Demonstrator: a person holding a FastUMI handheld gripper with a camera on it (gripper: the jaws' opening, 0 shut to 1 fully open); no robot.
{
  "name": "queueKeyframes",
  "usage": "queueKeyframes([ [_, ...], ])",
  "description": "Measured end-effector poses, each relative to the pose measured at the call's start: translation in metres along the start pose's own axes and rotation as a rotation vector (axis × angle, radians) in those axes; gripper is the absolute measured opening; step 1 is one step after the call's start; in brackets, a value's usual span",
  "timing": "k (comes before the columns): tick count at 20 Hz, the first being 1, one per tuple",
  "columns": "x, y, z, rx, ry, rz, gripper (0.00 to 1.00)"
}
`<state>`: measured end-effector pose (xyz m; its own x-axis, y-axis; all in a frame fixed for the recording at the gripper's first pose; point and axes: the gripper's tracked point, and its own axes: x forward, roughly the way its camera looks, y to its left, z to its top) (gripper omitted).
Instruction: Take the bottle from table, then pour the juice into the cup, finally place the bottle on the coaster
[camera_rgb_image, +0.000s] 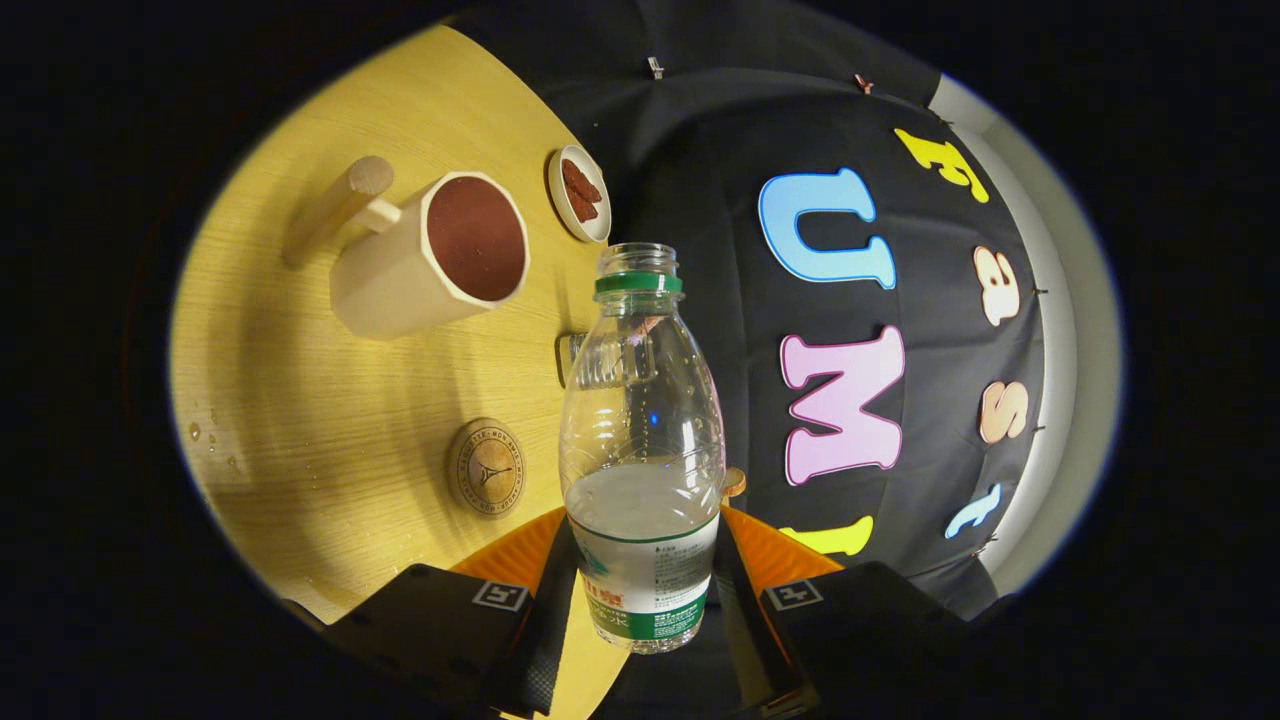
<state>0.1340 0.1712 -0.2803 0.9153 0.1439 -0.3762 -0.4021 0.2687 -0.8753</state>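
Note:
My gripper (641, 590) is shut on a clear plastic bottle (642, 440), both fingers pressing its labelled lower body. The bottle has no cap, a green neck ring, and a pale liquid filling only its lower part. The view is rolled, so the wooden table (300, 400) stands to the left of the bottle. A cream cup (440, 255) with a wooden handle and a dark reddish inside sits on the table beyond the fingers, left of the bottle's mouth. A round wooden coaster (486, 467) lies closer, just left of the bottle's body.
A small white dish (580, 193) with reddish-brown pieces sits past the cup near the table's edge. A small clear object (570, 355) lies behind the bottle's shoulder. A few water drops (205, 432) dot the table. The black cloth wall is to the right.

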Motion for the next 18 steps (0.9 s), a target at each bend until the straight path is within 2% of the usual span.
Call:
queueKeyframes([
  [18,0.011,-0.008,0.008,-0.244,-0.017,-0.032,0.7],
])
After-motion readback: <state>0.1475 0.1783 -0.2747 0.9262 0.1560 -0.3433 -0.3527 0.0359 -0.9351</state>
